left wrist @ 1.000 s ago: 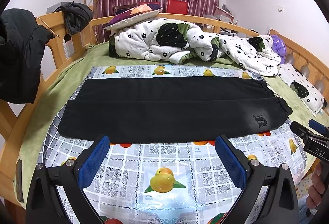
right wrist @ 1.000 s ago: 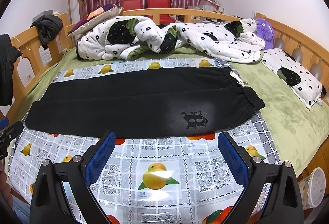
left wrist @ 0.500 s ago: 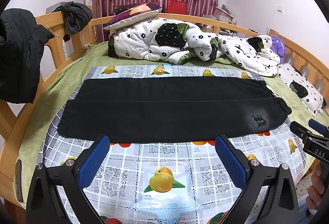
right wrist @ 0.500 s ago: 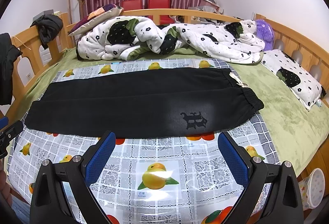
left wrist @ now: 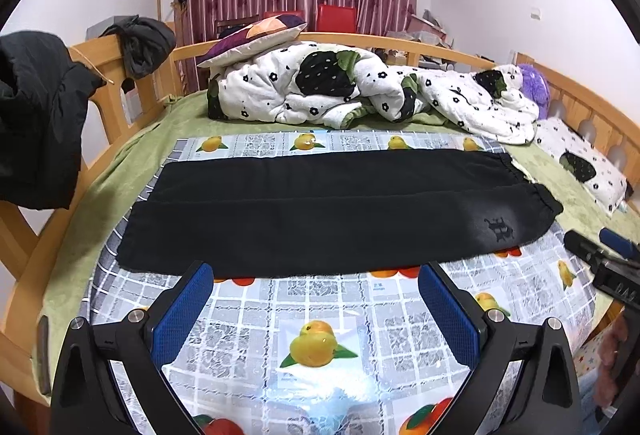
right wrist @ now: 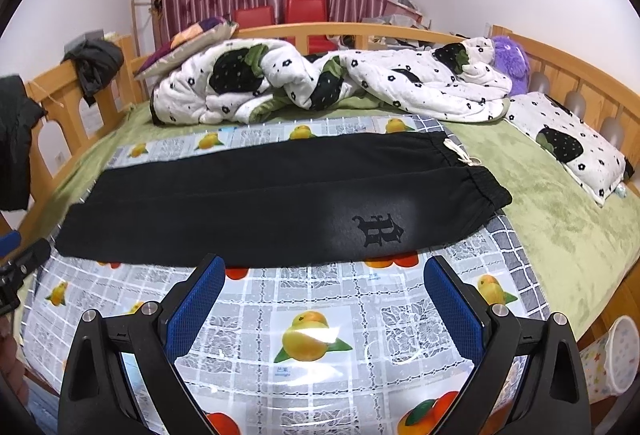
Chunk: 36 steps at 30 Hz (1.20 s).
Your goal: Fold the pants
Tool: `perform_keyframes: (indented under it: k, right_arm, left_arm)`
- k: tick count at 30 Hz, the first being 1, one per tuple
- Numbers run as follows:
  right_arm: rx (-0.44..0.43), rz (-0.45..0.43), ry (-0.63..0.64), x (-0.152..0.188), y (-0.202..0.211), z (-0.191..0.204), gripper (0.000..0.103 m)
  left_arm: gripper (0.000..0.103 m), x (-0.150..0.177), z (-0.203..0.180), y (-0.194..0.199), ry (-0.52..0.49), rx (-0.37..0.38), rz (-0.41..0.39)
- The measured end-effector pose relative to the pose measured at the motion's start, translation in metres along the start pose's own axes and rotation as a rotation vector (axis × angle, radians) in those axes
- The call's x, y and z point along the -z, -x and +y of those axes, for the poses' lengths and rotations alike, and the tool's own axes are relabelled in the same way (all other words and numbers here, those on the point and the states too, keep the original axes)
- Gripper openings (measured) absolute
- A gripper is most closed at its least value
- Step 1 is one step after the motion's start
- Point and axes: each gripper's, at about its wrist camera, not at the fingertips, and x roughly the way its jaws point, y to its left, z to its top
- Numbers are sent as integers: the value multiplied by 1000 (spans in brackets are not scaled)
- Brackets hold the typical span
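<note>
The fruit-print cloth [left wrist: 320, 299] is bare between both tongs and the near edge of the black pants [right wrist: 248, 211], permitting a direct approach. Beyond the pants, the bunched quilt [right wrist: 320, 83] blocks the far side; wooden bed rails [right wrist: 580, 83] bound both ends.

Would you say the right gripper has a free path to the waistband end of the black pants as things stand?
Probably yes. The right gripper is open and empty over the fruit-print cloth, and nothing lies between it and the waistband of the pants, ahead to its right.
</note>
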Motion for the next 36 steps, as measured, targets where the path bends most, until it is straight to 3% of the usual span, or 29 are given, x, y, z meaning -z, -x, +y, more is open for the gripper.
perform_keyframes:
  k: [5,9,16,20,25,32,36]
  right_arm:
    - [-82,19,-41,-1,16,-8,98]
    - [-40,-37,-21,-10,39,-19,98]
    - [-103,-53,-34,-41,45,-60,98]
    - [-130,-30,-82,-42,11,-90,88]
    - [-116,50,-155,-23,-55,-128,66]
    - [-125,195,-269,20,-159,-167,66]
    - [-171,260,-361,33,-209,-179,66]
  left_arm:
    - [103,2,7,11,39,19,25]
    - [102,-5,19,29,35,27,8]
    - [102,-36,62,39,61,-2,-41]
    - [102,-34,88,4,119,22,-9]
    - [102,-3,117,-69,215,46,70]
    - [79,49,155,-163,364,75,190]
    - [75,70,187,-194,517,109,212]
